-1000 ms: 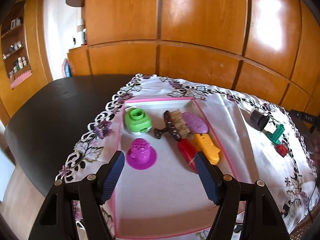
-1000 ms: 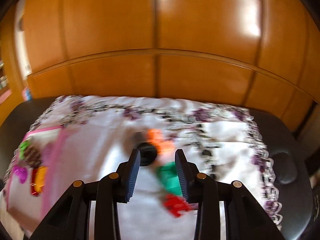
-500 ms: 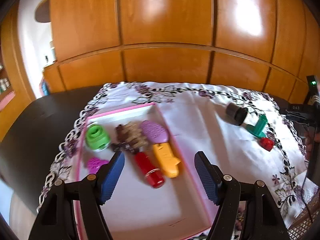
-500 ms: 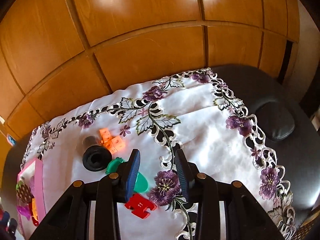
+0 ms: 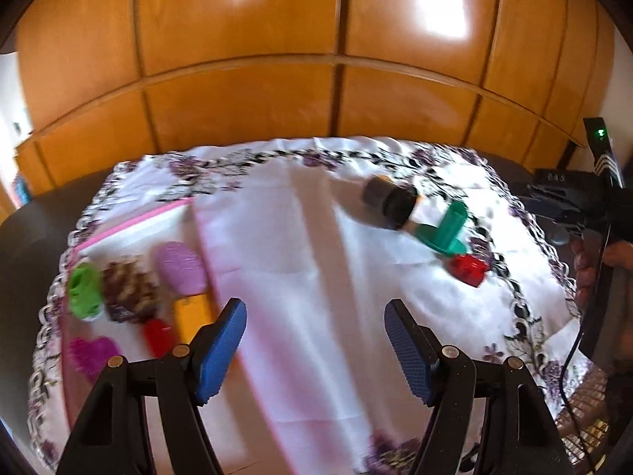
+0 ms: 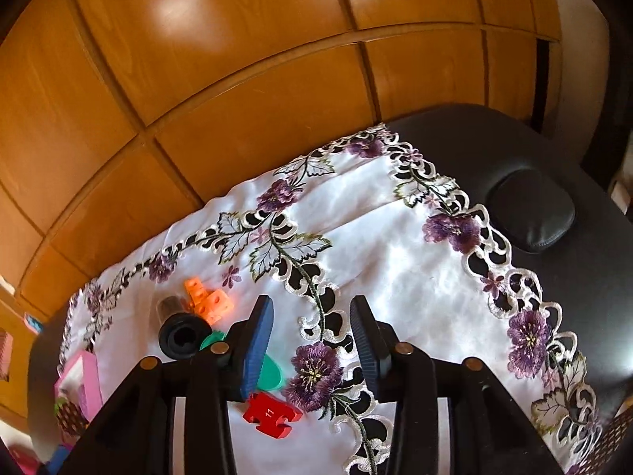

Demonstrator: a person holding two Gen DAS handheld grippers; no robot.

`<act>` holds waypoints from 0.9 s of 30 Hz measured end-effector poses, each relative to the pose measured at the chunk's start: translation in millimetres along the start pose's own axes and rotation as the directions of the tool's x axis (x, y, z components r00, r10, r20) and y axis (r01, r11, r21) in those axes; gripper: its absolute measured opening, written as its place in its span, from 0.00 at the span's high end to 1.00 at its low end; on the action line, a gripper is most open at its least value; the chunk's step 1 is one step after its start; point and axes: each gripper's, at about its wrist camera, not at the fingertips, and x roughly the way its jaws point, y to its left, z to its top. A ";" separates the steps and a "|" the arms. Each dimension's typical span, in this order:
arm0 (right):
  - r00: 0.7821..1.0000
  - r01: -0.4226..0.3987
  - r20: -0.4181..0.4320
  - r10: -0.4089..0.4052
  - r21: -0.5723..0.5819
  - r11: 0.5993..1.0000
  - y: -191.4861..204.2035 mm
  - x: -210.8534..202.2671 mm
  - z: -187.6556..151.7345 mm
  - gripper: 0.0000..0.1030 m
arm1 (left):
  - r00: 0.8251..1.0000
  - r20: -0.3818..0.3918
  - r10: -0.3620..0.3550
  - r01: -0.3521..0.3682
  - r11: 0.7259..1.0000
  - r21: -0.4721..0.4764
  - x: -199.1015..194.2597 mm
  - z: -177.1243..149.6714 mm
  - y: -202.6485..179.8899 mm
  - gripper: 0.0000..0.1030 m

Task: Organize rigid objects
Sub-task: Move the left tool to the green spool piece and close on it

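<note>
A pink-rimmed tray (image 5: 130, 221) on the white embroidered cloth holds a green piece (image 5: 84, 291), a brown lumpy piece (image 5: 128, 289), a purple oval (image 5: 180, 267), a yellow piece (image 5: 192, 314), a red piece (image 5: 158, 336) and a magenta piece (image 5: 91, 354). Loose on the cloth lie a black cylinder (image 6: 182, 334), an orange block (image 6: 205, 301), a green piece (image 6: 271, 372) and a red puzzle piece (image 6: 271, 413). My left gripper (image 5: 314, 340) stands open over bare cloth right of the tray. My right gripper (image 6: 311, 340) hovers just right of the loose pieces, its jaws opening with nothing between them.
The cloth (image 6: 387, 261) covers a dark padded table (image 6: 554, 166) with a cushion (image 6: 530, 213) at the right. Wooden panelling (image 5: 316, 39) backs the table. In the left wrist view a hand (image 5: 593, 265) with the other gripper's black body and cable is at the right edge.
The left gripper has swung right from over the tray to bare cloth. The right gripper has rolled, shifted beside the loose pieces, and its jaws have widened.
</note>
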 end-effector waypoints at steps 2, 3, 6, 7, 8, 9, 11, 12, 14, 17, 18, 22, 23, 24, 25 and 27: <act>1.000 -0.008 -0.007 0.008 0.013 1.000 -2.0 0.9 0.6 0.60 | 1.000 -0.018 -0.025 0.025 1.000 0.012 9.6 4.6 -10.8 0.30; 1.000 -0.014 -0.012 0.014 0.016 1.000 -2.3 1.2 0.6 0.60 | 0.999 -0.024 -0.039 0.040 0.999 0.018 13.4 7.0 -16.4 0.31; 1.000 -0.024 -0.008 0.024 0.018 1.000 -1.8 -0.4 1.2 0.60 | 0.996 -0.026 -0.091 0.092 0.994 0.052 23.1 14.2 -36.5 0.31; 1.000 -0.028 -0.006 0.028 0.020 0.999 -1.6 -0.9 1.3 0.60 | 0.994 -0.023 -0.109 0.110 0.991 0.070 26.4 17.3 -44.0 0.31; 1.000 -0.027 -0.006 0.027 0.022 0.999 -1.9 -1.2 1.3 0.60 | 0.993 -0.021 -0.119 0.120 0.989 0.083 28.7 19.6 -49.3 0.31; 0.999 -0.032 -0.008 0.032 0.027 0.999 -2.4 -1.4 1.5 0.59 | 0.991 -0.020 -0.134 0.135 0.985 0.111 34.5 23.9 -60.3 0.31; 0.999 -0.040 -0.011 0.040 0.034 0.999 -3.3 -1.1 1.9 0.59 | 0.987 -0.021 -0.161 0.163 0.976 0.144 44.4 31.6 -76.0 0.31; 0.999 -0.044 -0.010 0.044 0.038 0.998 -3.7 -1.3 2.1 0.59 | 0.984 -0.022 -0.176 0.177 0.972 0.154 49.6 36.1 -83.6 0.31; 0.999 -0.047 -0.011 0.048 0.046 0.998 -4.8 -1.3 2.9 0.59 | 0.979 -0.026 -0.201 0.203 0.964 0.171 60.2 44.4 -97.7 0.31; 0.998 -0.054 -0.012 0.054 0.060 0.997 -6.6 -1.9 3.4 0.59 | 0.974 -0.028 -0.224 0.225 0.952 0.208 75.8 53.1 -117.2 0.35; 0.998 -0.055 -0.012 0.056 0.065 0.996 -7.5 -1.9 3.7 0.59 | 0.973 -0.037 -0.228 0.231 0.947 0.225 84.9 55.8 -126.0 0.40; 0.998 -0.063 -0.019 0.064 0.075 0.995 -8.4 -0.6 4.1 0.58 | 0.973 -0.060 -0.223 0.230 0.941 0.247 113.7 62.9 -144.2 0.47; 0.998 -0.065 -0.023 0.067 0.074 0.995 -8.2 0.2 3.9 0.58 | 0.973 -0.063 -0.220 0.229 0.943 0.241 119.9 64.8 -145.1 0.47; 0.997 -0.068 -0.029 0.071 0.074 0.995 -7.6 1.3 3.7 0.58 | 0.973 -0.066 -0.220 0.229 0.945 0.233 124.8 66.1 -145.5 0.47; 0.997 -0.069 -0.032 0.071 0.073 0.995 -7.4 1.9 3.4 0.58 | 0.973 -0.073 -0.219 0.230 0.948 0.220 133.5 69.5 -146.1 0.47; 0.997 -0.064 -0.034 0.066 0.066 0.996 -6.3 3.4 3.2 0.58 | 0.972 -0.086 -0.219 0.233 0.949 0.212 142.7 70.9 -146.3 0.70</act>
